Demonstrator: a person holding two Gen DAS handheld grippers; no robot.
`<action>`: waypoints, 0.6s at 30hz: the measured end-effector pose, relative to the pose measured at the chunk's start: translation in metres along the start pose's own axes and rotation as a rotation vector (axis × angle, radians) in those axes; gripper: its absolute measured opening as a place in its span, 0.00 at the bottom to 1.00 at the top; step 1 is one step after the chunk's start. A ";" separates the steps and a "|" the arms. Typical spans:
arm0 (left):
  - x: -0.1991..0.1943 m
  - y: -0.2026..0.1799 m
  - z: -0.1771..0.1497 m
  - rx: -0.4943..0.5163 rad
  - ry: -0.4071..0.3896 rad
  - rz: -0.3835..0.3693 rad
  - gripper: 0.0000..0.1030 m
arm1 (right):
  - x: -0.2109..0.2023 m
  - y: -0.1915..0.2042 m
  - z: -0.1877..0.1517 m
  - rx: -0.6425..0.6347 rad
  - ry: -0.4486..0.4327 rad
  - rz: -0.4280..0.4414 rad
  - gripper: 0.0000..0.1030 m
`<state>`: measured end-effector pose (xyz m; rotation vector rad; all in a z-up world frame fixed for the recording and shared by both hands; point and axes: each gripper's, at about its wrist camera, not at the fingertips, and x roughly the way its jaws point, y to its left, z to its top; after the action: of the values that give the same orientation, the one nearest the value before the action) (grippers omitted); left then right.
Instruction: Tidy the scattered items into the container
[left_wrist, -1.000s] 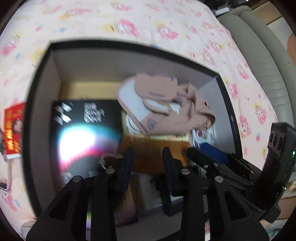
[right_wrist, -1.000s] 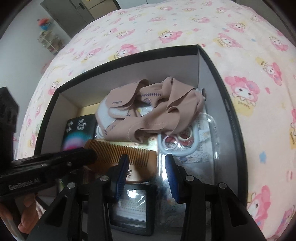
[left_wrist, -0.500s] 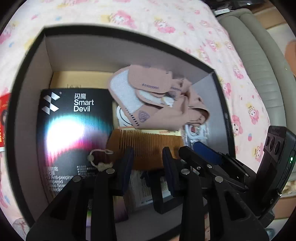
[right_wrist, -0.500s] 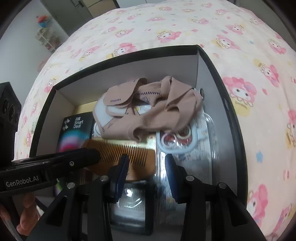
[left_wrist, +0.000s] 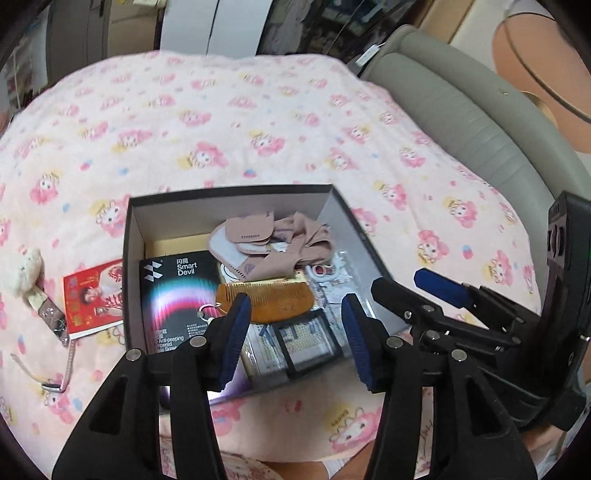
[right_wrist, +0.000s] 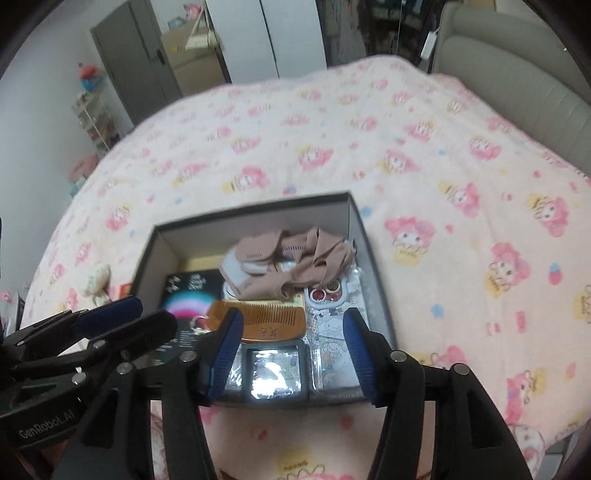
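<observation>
A dark open box (left_wrist: 229, 192) (right_wrist: 255, 208) sits on the pink patterned bedspread. It holds a beige cloth bundle (left_wrist: 273, 243) (right_wrist: 295, 266), a wooden comb (left_wrist: 273, 301) (right_wrist: 266, 321), a black Smart Devil package (left_wrist: 177, 295), a phone case (right_wrist: 328, 295) and a small black-framed case (left_wrist: 308, 339) (right_wrist: 275, 373). My left gripper (left_wrist: 295, 332) is open and empty above the box's near edge. My right gripper (right_wrist: 291, 343) is open and empty beside it. Outside the box at the left lie a red card (left_wrist: 92, 299), a plush keychain (left_wrist: 26, 273) and a watch strap (left_wrist: 59, 354).
A grey padded headboard (left_wrist: 472, 122) (right_wrist: 517, 81) borders the bed at the right. Cabinets and a door (right_wrist: 129, 66) stand beyond the bed's far edge. The right gripper's body (left_wrist: 480, 314) shows in the left wrist view.
Both grippers have pulled back and up from inside the box, so the whole box and bed now show. Both jaws stand wider apart than before.
</observation>
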<state>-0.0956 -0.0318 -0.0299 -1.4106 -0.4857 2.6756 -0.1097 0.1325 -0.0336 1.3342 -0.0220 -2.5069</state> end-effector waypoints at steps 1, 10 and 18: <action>-0.006 -0.002 -0.001 0.006 -0.008 -0.004 0.50 | -0.008 0.002 -0.001 -0.008 -0.014 -0.007 0.51; -0.049 -0.013 -0.019 0.037 -0.046 0.001 0.50 | -0.054 0.020 -0.017 -0.041 -0.079 -0.029 0.51; -0.081 -0.004 -0.035 0.040 -0.083 0.030 0.50 | -0.075 0.048 -0.028 -0.095 -0.112 -0.021 0.51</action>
<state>-0.0209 -0.0367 0.0171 -1.3118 -0.4187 2.7600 -0.0355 0.1105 0.0185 1.1629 0.0863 -2.5629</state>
